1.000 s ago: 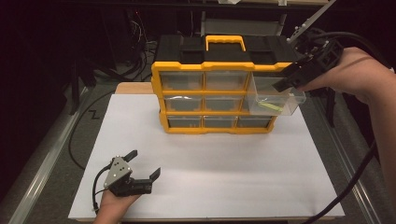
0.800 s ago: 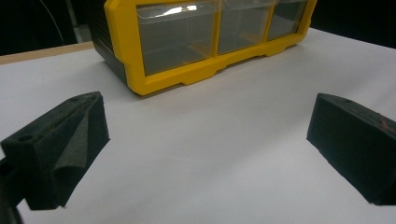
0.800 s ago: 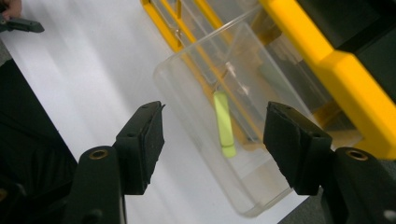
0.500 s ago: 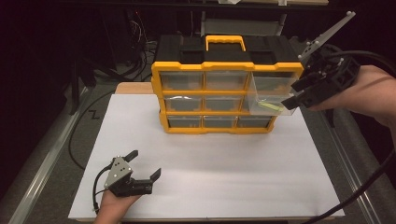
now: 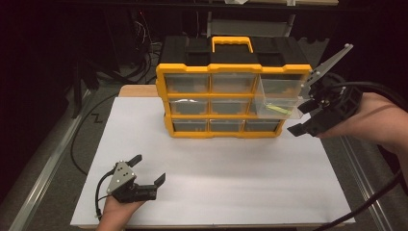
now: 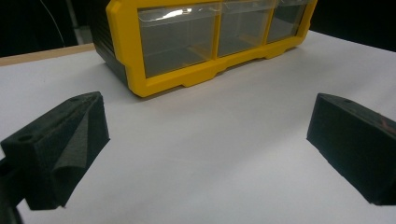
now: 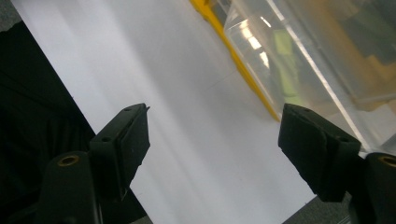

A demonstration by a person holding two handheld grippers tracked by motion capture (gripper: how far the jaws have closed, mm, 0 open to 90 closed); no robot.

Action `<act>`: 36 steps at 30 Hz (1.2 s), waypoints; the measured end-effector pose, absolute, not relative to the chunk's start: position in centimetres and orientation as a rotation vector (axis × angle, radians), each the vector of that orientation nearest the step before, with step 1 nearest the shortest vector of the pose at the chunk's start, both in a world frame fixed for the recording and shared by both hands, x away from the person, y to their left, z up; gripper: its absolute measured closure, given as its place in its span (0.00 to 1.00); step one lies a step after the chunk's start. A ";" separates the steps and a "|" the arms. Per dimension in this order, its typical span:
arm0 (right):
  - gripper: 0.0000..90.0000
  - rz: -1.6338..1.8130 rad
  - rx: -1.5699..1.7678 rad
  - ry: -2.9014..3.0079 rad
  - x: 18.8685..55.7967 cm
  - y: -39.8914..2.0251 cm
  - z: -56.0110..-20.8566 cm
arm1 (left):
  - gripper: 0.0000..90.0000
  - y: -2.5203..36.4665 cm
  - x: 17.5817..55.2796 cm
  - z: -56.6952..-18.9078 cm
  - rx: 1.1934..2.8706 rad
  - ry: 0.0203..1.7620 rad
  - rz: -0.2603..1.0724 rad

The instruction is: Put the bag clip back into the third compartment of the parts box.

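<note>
Working at the yellow organizer (image 5: 226, 91), you are holding your right gripper (image 5: 308, 118) just off its right end, jaws standing wide apart and gripping nothing. The clear drawer (image 5: 279, 98) in the organizer's top-right slot is hanging pulled out and tipped forward, with a small yellow-green item (image 5: 275, 109) lying inside it near the front wall. To do this step well, you are wanting to square the jaws to the drawer's front lip, come in level rather than from below, and close on the clear wall gently so the drawer is not jerking off its rails. Your left gripper (image 5: 142, 180) is resting on the white surface (image 5: 231, 173) well in front of the organizer, jaws also spread and empty.
</note>
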State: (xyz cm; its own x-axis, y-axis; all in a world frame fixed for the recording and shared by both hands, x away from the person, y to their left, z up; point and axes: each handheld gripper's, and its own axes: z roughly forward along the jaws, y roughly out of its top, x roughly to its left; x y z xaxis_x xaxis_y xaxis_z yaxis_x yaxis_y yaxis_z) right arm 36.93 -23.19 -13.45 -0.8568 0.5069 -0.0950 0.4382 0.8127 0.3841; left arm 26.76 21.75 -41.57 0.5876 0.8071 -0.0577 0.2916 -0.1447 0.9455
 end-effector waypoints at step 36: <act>0.00 0.326 0.875 2.911 38.3 -19.4 -37.6 | 0.00 21.5 27.0 -41.7 1.719 0.908 0.578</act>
State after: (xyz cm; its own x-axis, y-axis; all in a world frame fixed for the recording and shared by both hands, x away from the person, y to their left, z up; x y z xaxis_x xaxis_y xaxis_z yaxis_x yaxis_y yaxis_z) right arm 38.34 -19.38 -37.59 -0.8327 0.5534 -0.0195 0.5353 0.8136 0.2271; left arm 26.98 21.51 -41.65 0.5942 0.8026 -0.0537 0.2912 -0.1524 0.9444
